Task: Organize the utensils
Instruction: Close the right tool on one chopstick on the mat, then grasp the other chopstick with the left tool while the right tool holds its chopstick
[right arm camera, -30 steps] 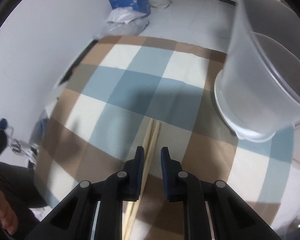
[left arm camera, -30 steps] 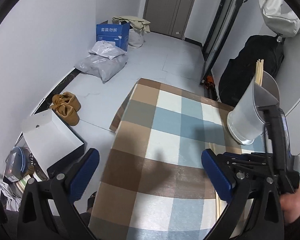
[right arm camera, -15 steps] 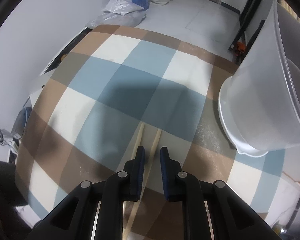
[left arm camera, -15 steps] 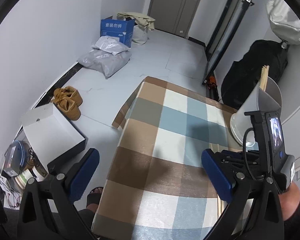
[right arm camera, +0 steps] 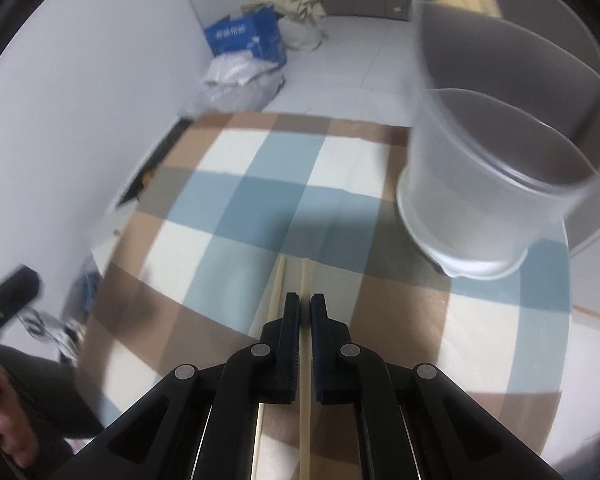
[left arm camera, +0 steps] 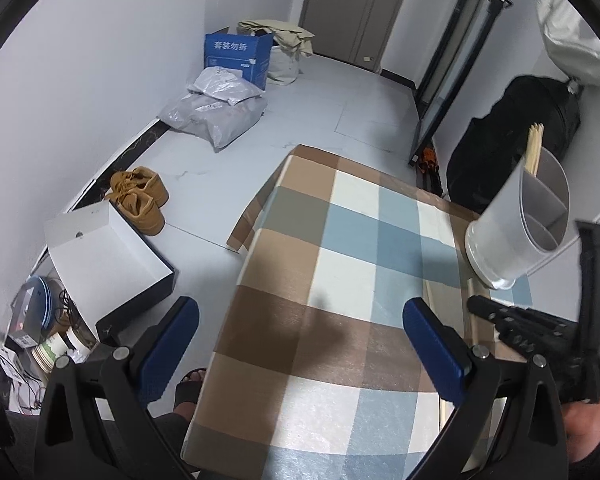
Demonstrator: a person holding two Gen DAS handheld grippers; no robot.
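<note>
My right gripper [right arm camera: 305,308] has just closed on one chopstick [right arm camera: 305,420], its twin [right arm camera: 277,288] left on the checked cloth [right arm camera: 236,208]; holder [right arm camera: 500,168] next (left gripper [left arm camera: 300,336] gapes empty).

A blue box [left arm camera: 237,56] sits at eleven o'clock, grey bags [left arm camera: 214,108] just before it. Brown shoes [left arm camera: 140,197] lie at nine — beside a white box [left arm camera: 104,256]. A black bag [left arm camera: 512,148] stands at two.

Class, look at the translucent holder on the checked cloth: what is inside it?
The holder has a divider splitting it into compartments. Wooden chopsticks stand in the far one; their lower ends are hidden by the wall. The near compartment's bottom is unseen.
</note>
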